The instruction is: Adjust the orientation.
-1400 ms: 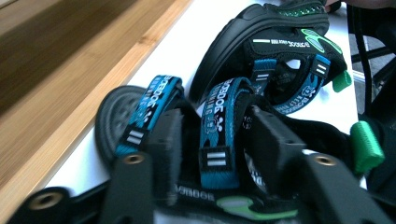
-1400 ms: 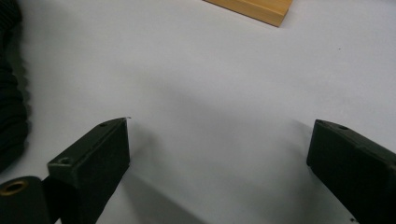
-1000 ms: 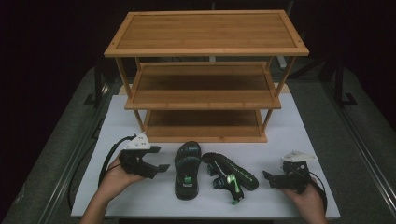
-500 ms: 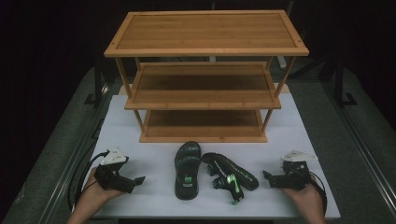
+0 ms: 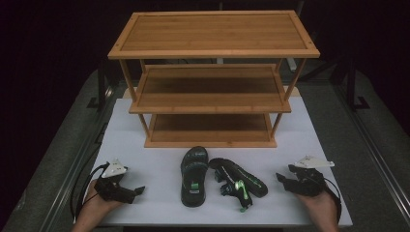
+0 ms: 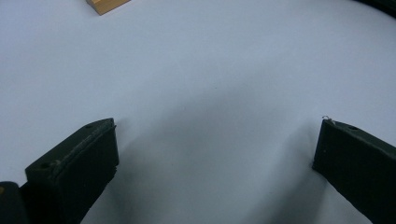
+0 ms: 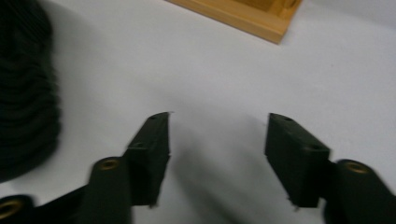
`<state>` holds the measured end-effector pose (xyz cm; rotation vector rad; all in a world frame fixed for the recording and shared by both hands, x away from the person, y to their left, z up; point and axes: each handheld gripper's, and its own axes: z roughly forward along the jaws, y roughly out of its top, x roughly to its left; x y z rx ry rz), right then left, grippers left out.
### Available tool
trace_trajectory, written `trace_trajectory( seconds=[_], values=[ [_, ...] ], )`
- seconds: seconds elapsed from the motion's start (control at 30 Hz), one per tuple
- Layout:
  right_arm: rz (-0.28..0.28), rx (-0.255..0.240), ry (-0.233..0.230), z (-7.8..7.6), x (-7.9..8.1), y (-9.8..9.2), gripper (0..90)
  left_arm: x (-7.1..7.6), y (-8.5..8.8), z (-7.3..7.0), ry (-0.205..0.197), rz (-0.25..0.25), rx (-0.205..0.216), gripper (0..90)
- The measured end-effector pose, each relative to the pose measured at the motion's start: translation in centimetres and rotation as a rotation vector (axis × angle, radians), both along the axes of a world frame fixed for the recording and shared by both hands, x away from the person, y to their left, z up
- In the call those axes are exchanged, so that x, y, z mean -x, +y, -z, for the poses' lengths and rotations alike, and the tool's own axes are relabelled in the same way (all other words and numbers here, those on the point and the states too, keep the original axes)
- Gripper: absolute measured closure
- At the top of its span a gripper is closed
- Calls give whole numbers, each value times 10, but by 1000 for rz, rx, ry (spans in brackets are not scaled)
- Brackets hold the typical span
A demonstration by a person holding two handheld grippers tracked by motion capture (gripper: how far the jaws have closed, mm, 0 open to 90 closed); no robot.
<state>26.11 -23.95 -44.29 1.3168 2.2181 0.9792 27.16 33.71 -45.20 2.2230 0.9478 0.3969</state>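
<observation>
Two black shoes with green marks lie on the white table in front of a wooden rack [image 5: 212, 101]. The left shoe [image 5: 193, 176] sits upright, and the right shoe [image 5: 239, 181] lies tipped at an angle. My left gripper [image 5: 138, 191] rests low at the front left, apart from the shoes. Its jaws have just been opening and stand wide [image 6: 217, 126] over bare table. My right gripper [image 5: 280, 178] is at the front right, pointing toward the right shoe. Its jaws have just been closing and are partly open [image 7: 219, 119] with nothing between them. The shoe's black sole [image 7: 23, 93] lies to their left.
The rack has three bamboo shelves, the lowest sitting on the table. Its base corner [image 7: 247, 18] shows ahead of the right gripper, and another corner [image 6: 105, 4] lies far ahead of the left. White table [image 5: 145, 145] lies bare beside the shoes; dark floor surrounds it.
My left hand has moved left and down, away from the left shoe, to the table's front left. The right hand has stayed in place.
</observation>
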Motion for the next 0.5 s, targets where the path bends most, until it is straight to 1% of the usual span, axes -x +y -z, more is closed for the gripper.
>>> trace_trajectory(
  seconds=[0.03, 0.07, 0.1, 0.13, 0.17, 0.2, 0.27, 0.4, 0.47, 0.5],
  values=[
    [-18, -11, -6, -5, 1, 2, 561, 0, 0, 0, -1, 0, -2, 0],
    [-28, -15, -5, -8, 1, 3, 634, 0, 0, 0, 1, 0, 0, 0],
    [-36, -10, -9, -10, 2, 4, 710, 0, 0, 0, 0, -1, -1, 0],
    [-36, -10, -9, -10, 2, 4, 710, 0, 0, 0, 0, -1, -1, 0],
    [-54, -8, -20, -18, 4, 8, 856, 0, 0, 0, 0, 0, -1, 0],
    [-67, -20, -21, -20, 5, 10, 894, 0, 0, 0, 0, 0, -1, 0],
    [-100, -41, -22, -29, 6, 15, 895, 0, 0, 0, 0, 0, -1, 0],
    [-183, -49, -29, -44, 8, 30, 896, 1, 0, 1, -11, 0, 0, 0],
    [-219, -78, -39, -51, 8, 37, 896, 1, 0, 1, -8, -1, 1, 0],
    [-219, -78, -39, -51, 8, 37, 896, 1, 0, 1, -4, 0, 2, 0]
  ],
)
